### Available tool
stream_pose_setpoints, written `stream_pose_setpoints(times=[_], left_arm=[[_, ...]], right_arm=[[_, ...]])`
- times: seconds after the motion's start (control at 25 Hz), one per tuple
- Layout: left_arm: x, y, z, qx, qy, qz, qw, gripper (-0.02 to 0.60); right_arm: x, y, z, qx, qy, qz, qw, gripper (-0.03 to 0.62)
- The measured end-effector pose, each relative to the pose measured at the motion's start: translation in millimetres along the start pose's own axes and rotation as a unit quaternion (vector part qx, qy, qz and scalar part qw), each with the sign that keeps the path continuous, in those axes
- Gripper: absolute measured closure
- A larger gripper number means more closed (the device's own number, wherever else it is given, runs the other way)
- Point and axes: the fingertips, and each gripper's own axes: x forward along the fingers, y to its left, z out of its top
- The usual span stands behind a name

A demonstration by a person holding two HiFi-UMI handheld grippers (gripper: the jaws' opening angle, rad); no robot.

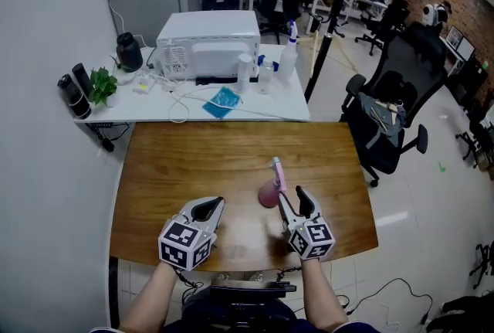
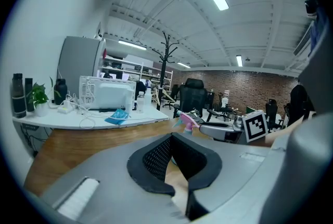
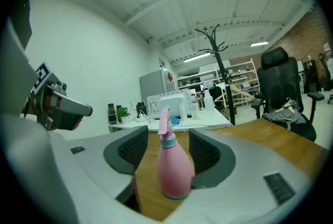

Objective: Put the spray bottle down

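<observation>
A pink spray bottle (image 1: 269, 191) stands upright on the wooden table (image 1: 193, 161), its nozzle pointing away from me. My right gripper (image 1: 292, 197) sits just behind and to the right of it, jaws open. In the right gripper view the spray bottle (image 3: 174, 171) rests on the wood between the spread jaws of the right gripper (image 3: 166, 135), close to the right pad, with neither pad squeezing it. My left gripper (image 1: 210, 206) hovers low over the table to the bottle's left, shut and empty. In the left gripper view the left gripper's (image 2: 171, 137) tips meet, and the bottle (image 2: 186, 120) shows beyond them.
Behind the wooden table, a white desk (image 1: 255, 113) carries a white microwave-like box (image 1: 208, 44), several clear bottles (image 1: 289, 53), a blue cloth (image 1: 224, 101), cables and a small plant (image 1: 100, 84). A black office chair (image 1: 390, 103) stands off the right edge, beside a black pole (image 1: 332, 22).
</observation>
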Motion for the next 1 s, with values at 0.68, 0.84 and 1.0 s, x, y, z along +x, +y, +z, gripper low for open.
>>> stream_pose_setpoints(times=[0.68, 0.84, 1.0], left_arm=[[-3.1, -42.9, 4.6, 0.009, -0.014, -0.055, 0.9984, 0.575], [-6.3, -43.2, 6.8, 0.009, -0.016, -0.054, 0.9983, 0.575], [-8.4, -42.2, 7.8, 0.009, -0.020, -0.052, 0.9984, 0.575]], right_arm=[[-81.7, 43.7, 66.2, 0.038, -0.007, 0.062, 0.997, 0.592], [-82.5, 54.5, 63.2, 0.040, -0.002, 0.074, 0.996, 0.592], [-81.5, 61.3, 62.1, 0.043, 0.000, 0.084, 0.996, 0.592]])
